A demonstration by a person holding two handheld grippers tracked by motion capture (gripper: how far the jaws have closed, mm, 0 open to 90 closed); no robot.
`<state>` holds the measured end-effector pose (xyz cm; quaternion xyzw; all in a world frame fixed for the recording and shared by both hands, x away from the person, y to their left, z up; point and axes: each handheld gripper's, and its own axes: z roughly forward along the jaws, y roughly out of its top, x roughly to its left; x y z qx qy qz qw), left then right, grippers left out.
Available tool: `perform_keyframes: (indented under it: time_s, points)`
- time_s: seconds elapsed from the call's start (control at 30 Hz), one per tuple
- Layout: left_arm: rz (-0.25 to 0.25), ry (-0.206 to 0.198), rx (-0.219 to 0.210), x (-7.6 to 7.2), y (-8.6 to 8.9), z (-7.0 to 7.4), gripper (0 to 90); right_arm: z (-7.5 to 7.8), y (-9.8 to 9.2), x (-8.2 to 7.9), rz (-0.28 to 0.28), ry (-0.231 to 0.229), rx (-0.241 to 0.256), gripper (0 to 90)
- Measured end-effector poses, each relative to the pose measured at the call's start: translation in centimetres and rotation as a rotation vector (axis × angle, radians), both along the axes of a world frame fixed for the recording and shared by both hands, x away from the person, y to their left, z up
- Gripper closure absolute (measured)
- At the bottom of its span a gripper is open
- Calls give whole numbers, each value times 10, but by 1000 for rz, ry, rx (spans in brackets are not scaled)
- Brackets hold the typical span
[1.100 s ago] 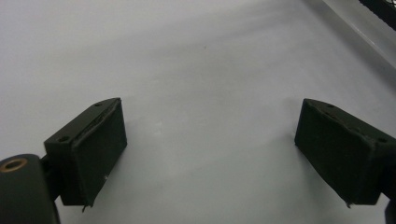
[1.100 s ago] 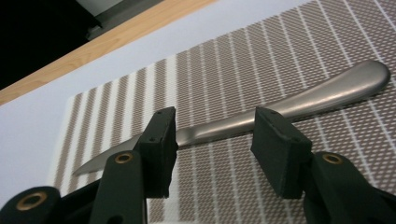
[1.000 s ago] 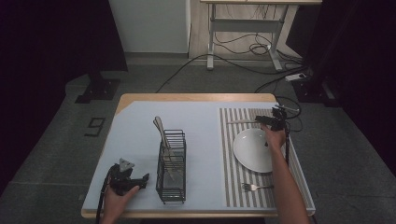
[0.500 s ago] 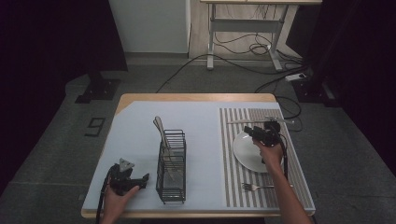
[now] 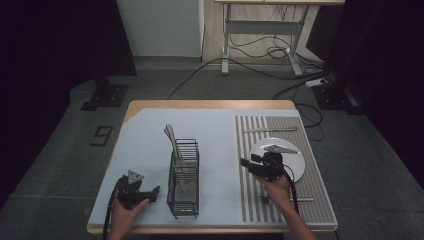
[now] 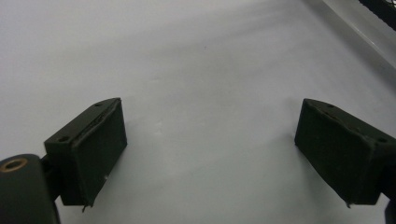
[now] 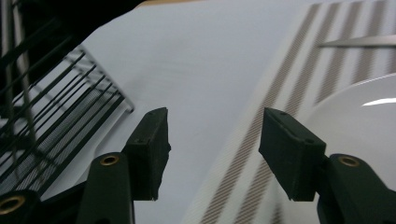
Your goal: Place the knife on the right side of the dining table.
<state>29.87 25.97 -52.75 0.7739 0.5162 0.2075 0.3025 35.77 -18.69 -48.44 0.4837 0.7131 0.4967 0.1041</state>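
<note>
A black wire cutlery basket stands mid-table on the pale blue mat, with a metal utensil leaning out of its top. To the right, a striped placemat holds a white plate, a knife beyond it and a fork on its near side. My right gripper hovers at the plate's left edge, pointing left toward the basket, open with nothing between its jaws. My left gripper rests near the front left, open over bare mat.
The table's front edge lies just behind both hands. Bare mat stretches between the basket and the placemat. The plate and the knife lie to the right in the right gripper view. Cables and a desk frame sit on the floor beyond the table.
My right gripper has come from the far right of the placemat, near the knife, across the plate toward me and left, turning to face the basket. The left gripper has stayed put.
</note>
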Motion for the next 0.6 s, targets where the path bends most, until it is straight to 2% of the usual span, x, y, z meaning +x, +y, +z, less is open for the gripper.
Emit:
perform_keyframes:
  time_s: [0.13, 0.27, 0.6]
  points:
    - [0, 0, 1, 0, 0, 0, 86, -12, 15, -8, 50, 19, -18, 400]
    - [0, 0, 1, 0, 0, 0, 87, -20, 25, -13, 72, 23, -39, 389]
    - [-1, 1, 1, 0, 0, 0, 86, -23, 21, -15, 50, 17, -37, 382]
